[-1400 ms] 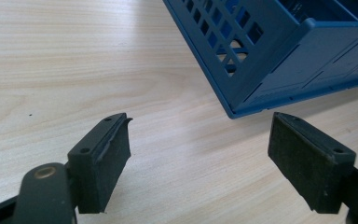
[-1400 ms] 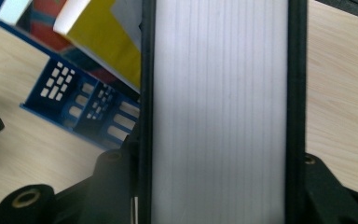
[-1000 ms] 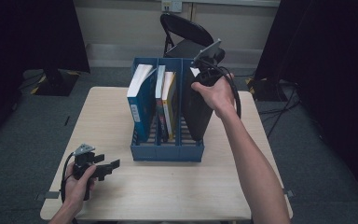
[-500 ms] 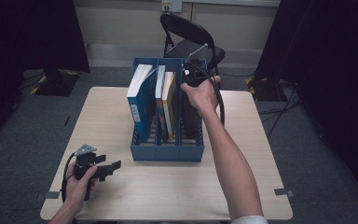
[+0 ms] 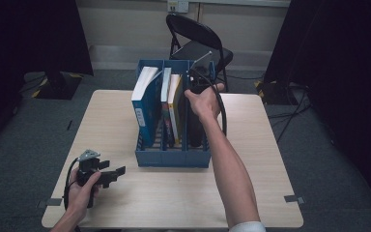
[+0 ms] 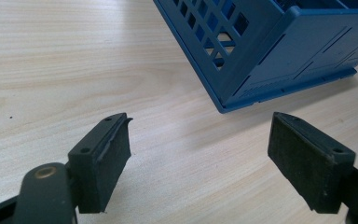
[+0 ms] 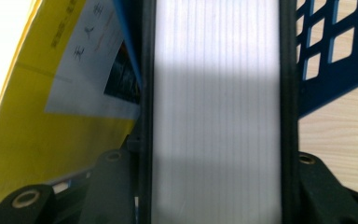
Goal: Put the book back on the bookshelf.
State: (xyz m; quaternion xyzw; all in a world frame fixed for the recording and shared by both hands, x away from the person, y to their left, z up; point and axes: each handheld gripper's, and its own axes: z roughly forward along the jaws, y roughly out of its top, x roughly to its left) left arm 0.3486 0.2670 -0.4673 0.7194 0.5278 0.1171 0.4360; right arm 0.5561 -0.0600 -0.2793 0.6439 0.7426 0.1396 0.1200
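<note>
So the black-covered book [image 5: 195, 126] is standing upright in the rightmost compartment of the blue file rack [image 5: 173, 157], spine side toward the person. In the right gripper view you can see its white page edge [image 7: 216, 112] running straight up between the two black jaws, with the dark covers on either side of it. The right gripper [image 5: 199, 79] is clamped on the top of that book, jaws at roughly a middling width with the book filling the gap, hand coming in from above the rack's far end.

Right next to it, one compartment over, there's a yellow book [image 5: 175, 104] leaning against the divider; up close it shows a white label with printed characters [image 7: 91, 70]. Further left there's a thin book [image 5: 165, 96], and then a blue-covered book [image 5: 143, 104] in the leftmost slot, tilted a bit.

The rack sits about mid-table on the light wooden table [image 5: 251, 159], and a black folding chair [image 5: 195, 41] stands behind the table's far edge.

The left gripper [image 5: 112, 175] is parked near the front left corner of the table, well apart from the rack, jaws spread wide with only bare tabletop between them. Its own camera catches the rack's near corner [image 6: 261, 60].
</note>
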